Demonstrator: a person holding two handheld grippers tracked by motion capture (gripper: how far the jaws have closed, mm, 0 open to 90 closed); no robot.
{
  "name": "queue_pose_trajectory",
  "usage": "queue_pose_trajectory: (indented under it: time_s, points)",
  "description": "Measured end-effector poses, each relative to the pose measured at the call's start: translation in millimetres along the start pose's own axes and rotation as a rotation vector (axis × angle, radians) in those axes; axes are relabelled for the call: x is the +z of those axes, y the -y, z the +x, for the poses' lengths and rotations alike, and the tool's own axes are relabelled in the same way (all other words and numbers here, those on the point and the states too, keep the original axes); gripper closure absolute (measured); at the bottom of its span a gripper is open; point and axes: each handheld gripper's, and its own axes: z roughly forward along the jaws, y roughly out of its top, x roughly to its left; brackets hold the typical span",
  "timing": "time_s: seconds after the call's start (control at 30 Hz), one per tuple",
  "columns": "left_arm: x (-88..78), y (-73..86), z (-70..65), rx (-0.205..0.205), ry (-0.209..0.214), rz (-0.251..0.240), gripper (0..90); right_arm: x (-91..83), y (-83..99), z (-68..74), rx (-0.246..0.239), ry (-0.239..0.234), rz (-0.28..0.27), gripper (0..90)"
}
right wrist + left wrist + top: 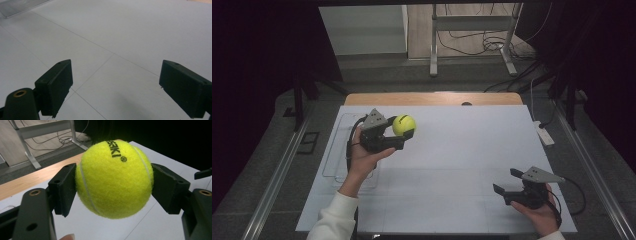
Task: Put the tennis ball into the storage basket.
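Observation:
A yellow-green tennis ball point(403, 124) with black lettering hangs above the white table sheet at the left, clamped in my left gripper point(402, 129). In the left gripper view the ball point(113, 178) bulges between both black jaws, which press on its sides; my left gripper point(113, 187) is shut on it. My right gripper point(507, 182) rests low near the table's front right corner, held in a hand. In the right gripper view its jaws stand wide apart over bare white sheet, so my right gripper point(116, 87) is open with nothing in it.
A clear plastic tray point(334, 150) lies on the left side of the white sheet point(462, 150), partly under the left hand; its corner point(20, 6) shows far off in the right gripper view. A white power strip point(544, 134) lies off the table's right edge. A metal stand's legs point(472, 45) lie beyond.

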Motion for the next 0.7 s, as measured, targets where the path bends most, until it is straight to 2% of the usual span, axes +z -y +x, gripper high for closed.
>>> queue_pose_trajectory:
  time_s: [0.7]
  points:
    - [-10.3,0.2,12.0,-0.032,-0.048,-0.038,26.9,-0.4,0.0,-0.2,0.001,0.002,-0.002,12.1]
